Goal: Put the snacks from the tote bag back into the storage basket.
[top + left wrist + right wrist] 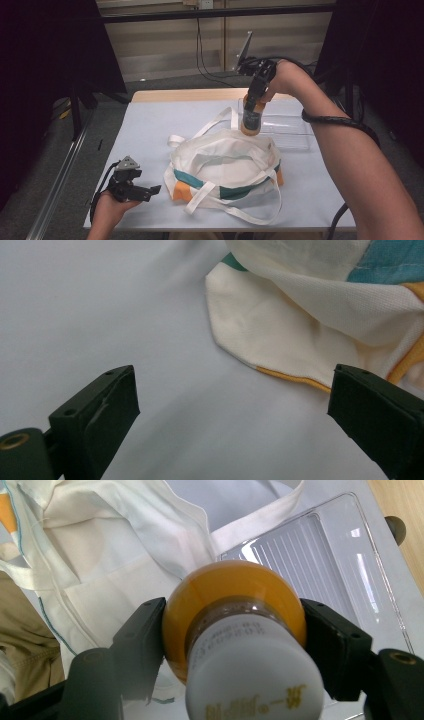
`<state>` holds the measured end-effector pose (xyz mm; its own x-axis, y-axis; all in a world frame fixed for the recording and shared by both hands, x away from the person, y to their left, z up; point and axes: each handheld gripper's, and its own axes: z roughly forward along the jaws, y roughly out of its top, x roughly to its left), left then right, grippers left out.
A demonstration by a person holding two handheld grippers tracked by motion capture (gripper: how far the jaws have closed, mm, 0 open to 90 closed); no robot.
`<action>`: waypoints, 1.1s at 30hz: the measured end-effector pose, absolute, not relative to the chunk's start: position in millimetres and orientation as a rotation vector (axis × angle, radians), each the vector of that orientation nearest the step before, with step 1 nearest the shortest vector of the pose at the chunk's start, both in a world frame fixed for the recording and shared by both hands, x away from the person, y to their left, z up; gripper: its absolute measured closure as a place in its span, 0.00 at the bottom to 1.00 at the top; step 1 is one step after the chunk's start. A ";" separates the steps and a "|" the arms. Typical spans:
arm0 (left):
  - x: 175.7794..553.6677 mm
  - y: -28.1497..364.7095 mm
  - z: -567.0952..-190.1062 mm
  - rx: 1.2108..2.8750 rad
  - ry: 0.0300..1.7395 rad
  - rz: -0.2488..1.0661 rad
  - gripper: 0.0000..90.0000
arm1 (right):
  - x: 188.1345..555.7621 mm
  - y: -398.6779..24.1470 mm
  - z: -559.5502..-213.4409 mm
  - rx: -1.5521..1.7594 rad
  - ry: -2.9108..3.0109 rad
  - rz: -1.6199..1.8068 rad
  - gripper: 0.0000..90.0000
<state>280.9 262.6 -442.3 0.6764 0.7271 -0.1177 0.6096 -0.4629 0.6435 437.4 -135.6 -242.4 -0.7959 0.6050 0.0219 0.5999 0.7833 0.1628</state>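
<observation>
from above, the right tool (254,102) is clamped on an orange bottle (251,120), holding it in the air over the far rim of a cream tote bag (222,160) that lies slumped open on the counter (150,130). a clear plastic tray (290,131) sits just behind the bag. the left tool (145,191) rests near the counter's front left corner, apart from the bag.

in the left gripper view, the left tool's jaws stand wide apart with nothing between them, hovering over bare counter; a corner of the bag (280,335) lies just beyond them.

in the right gripper view, the black jaws press on either side of the bottle (235,610) at its shoulder, just below the white cap (255,680), with the bag (110,555) and tray (320,565) underneath.

the bottle looks rigid and smooth, probably a bit heavy if full, so it could slip; the grip at the narrowing below the cap seems sensible. the bag is soft and floppy, and its mouth would likely need holding open by a handle or the rim.
</observation>
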 end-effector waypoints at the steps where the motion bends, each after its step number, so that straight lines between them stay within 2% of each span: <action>1: 280.8 262.8 -442.4 2.217 1.023 0.226 0.06 | 438.2 -136.1 -242.5 0.994 2.934 0.251 0.34; 33: 278.2 266.2 -441.6 2.206 1.026 0.225 0.06 | 465.6 -142.0 -248.6 1.033 2.913 0.237 0.34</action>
<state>278.2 266.2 -441.6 0.6738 0.7286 -0.1227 0.6100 -0.4548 0.6489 465.6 -142.0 -248.6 -0.7773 0.6290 0.0116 0.6226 0.7665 0.1574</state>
